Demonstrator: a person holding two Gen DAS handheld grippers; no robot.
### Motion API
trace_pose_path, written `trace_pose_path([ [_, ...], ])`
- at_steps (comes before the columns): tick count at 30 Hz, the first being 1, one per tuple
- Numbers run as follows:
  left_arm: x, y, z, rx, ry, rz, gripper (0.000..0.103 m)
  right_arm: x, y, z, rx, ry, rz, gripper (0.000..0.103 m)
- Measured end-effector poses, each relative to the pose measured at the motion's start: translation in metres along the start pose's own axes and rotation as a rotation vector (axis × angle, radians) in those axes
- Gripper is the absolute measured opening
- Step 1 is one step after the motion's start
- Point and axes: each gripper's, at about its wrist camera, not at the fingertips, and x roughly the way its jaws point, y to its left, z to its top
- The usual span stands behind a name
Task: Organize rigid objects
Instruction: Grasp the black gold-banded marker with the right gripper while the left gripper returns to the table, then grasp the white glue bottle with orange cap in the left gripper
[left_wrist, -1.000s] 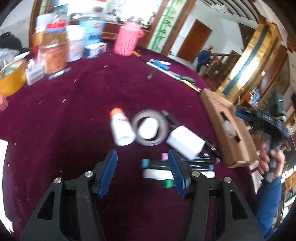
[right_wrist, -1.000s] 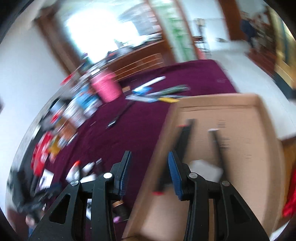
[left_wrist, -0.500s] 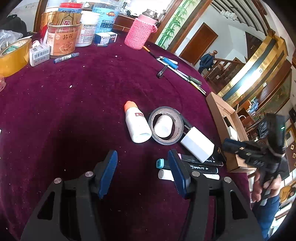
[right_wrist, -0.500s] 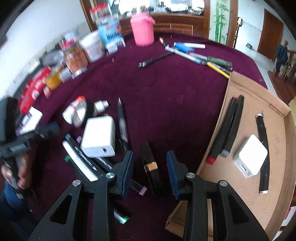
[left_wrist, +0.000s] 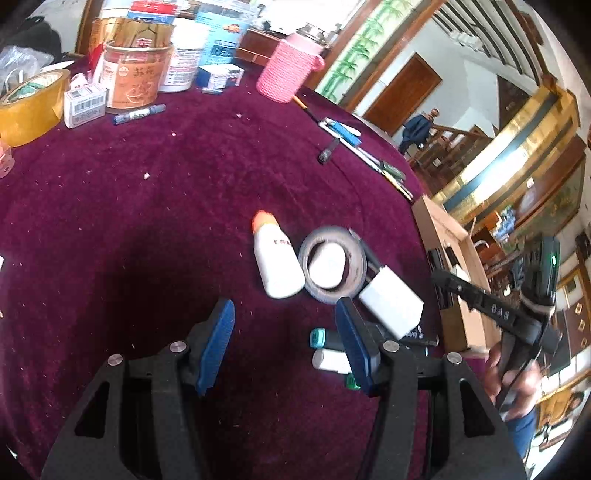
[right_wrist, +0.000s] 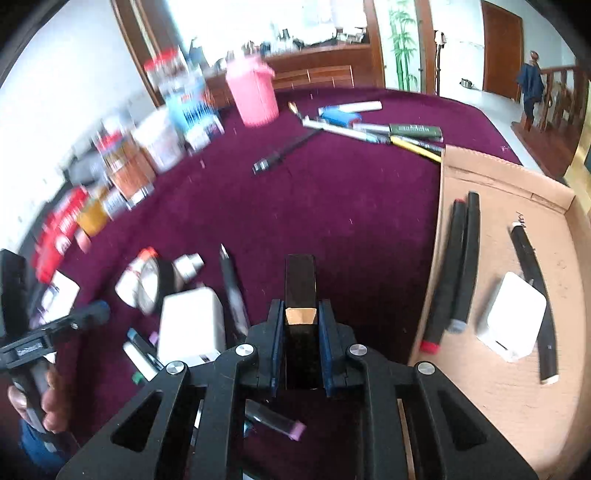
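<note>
Both grippers are over a table covered with dark red cloth (left_wrist: 155, 206). From the left side: the left gripper (left_wrist: 284, 343) has its jaws well apart and nothing is between the blue pads; under the gap there is only bare cloth. Just beyond it lies a white bottle (left_wrist: 277, 264) with an orange cap, and beside the bottle is a tape roll (left_wrist: 332, 264) with a small white thing inside its ring. To the right of the roll a white charger (left_wrist: 391, 304) lies partly on a bundle of markers (left_wrist: 328, 349), and the right finger of the left gripper covers part of this bundle. At the far left edge of the table stand tins, jars, small boxes and a yellow tape roll (left_wrist: 33, 107), and farther back a pink cup (left_wrist: 290, 70).

Going on to the right, the right gripper (right_wrist: 301, 332) has just been closing its jaws, and now the pads press on both sides of a black bar (right_wrist: 300, 288) with a gold band. The bar points away from the camera, and I cannot tell if it is lifted from the cloth. A black pen (right_wrist: 232, 291) lies just left of it, between the bar and the charger.

At the right side is a cardboard tray (right_wrist: 517, 398). Inside it lie two black markers (right_wrist: 456, 273) side by side, then a white cube adapter (right_wrist: 511, 317), and a thin black pen (right_wrist: 532, 291) passing behind the cube. Beyond the tray, some pens (right_wrist: 380, 129) lie in a loose group on the cloth.
</note>
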Motion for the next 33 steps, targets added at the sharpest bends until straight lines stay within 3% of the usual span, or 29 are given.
trace_pose_path([
  [3,0.005,0.002,0.015,-0.046,0.048,0.032,0.054,-0.007,-0.004,-0.003,0.014,-0.051,0.049,0.015],
  [5,0.014,0.002,0.027,-0.076,0.101,0.012,0.054,-0.011,-0.009,-0.003,0.043,-0.064,0.086,0.015],
  [8,0.026,-0.006,0.036,-0.074,0.143,0.027,0.051,-0.017,-0.016,-0.005,0.059,-0.074,0.094,0.015],
  [10,0.034,-0.014,0.040,-0.033,0.139,0.119,0.037,-0.019,-0.018,-0.006,0.068,-0.075,0.105,0.015],
  [13,0.045,-0.015,0.042,-0.011,0.159,0.150,0.024,-0.016,-0.017,-0.003,0.076,-0.071,0.120,0.015],
  [23,0.047,-0.007,0.039,0.043,0.134,0.174,0.025,-0.012,-0.008,-0.005,0.053,-0.061,0.131,0.015],
  [33,0.041,-0.005,0.036,0.062,0.080,0.143,0.024,-0.008,-0.012,-0.004,0.063,-0.067,0.131,0.015],
])
